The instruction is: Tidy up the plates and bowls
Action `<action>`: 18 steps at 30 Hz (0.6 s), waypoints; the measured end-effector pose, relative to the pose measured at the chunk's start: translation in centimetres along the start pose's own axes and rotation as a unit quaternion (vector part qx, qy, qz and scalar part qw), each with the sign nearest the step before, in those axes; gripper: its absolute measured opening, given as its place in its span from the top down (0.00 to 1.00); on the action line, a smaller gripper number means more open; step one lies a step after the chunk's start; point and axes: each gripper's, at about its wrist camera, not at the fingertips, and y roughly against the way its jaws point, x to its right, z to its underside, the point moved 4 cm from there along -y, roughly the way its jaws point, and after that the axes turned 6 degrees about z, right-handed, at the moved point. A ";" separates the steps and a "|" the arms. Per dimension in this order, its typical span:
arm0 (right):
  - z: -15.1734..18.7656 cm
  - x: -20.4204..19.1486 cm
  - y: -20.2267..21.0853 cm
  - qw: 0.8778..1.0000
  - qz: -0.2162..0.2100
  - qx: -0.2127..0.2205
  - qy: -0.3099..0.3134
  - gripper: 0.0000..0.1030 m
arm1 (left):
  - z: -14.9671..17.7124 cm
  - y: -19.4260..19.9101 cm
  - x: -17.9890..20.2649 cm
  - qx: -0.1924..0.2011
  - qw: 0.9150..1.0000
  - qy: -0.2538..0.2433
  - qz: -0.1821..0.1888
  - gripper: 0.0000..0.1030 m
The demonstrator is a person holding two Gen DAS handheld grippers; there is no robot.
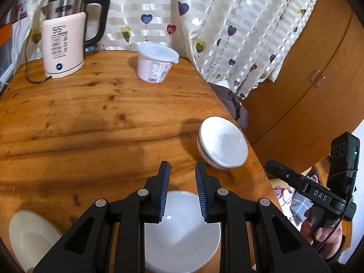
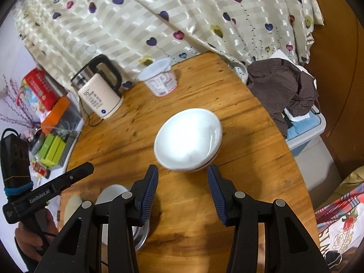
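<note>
1. The left gripper (image 1: 182, 166) hangs over a plain white ceramic bowl (image 1: 182, 234) at the near edge of the worn, knotty wooden table (image 1: 91, 118); its jaws stand a little apart with nothing between them, probably lined up to take that bowl's rim.
2. The right gripper (image 2: 183, 170) has its jaws wider apart and empty, just short of a white bowl with a dark band under its rim (image 2: 188, 140), which sits near the table's right edge, likely the one to be carried over for stacking.
3. A cream plate (image 1: 29, 238) lies at the near left, beside the plain bowl.
4. At the back stand a pale pink electric kettle with a steel top (image 1: 66, 36) and a lidded white plastic tub (image 1: 157, 62), well clear of the dishes.
5. A heart-printed cream curtain (image 1: 227, 22) hangs behind; crumpled brown cloth (image 2: 282, 88) lies right of the table.
</note>
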 end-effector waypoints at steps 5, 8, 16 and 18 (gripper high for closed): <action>-1.0 1.0 -1.2 1.000 0.006 0.001 -0.011 0.57 | -1.3 -2.7 1.1 -0.028 0.999 -0.010 0.015 0.76; -1.4 1.8 -2.0 1.000 0.011 -0.003 -0.019 0.57 | -1.7 -4.3 1.8 -0.042 0.999 -0.017 0.023 0.76; -1.8 3.3 -4.3 0.999 0.020 -0.018 -0.032 0.62 | -2.6 -8.8 1.7 -0.087 0.996 -0.004 0.034 0.76; -1.9 3.6 -5.0 0.999 0.020 -0.023 -0.035 0.64 | -2.8 -9.8 1.6 -0.095 0.995 0.002 0.034 0.76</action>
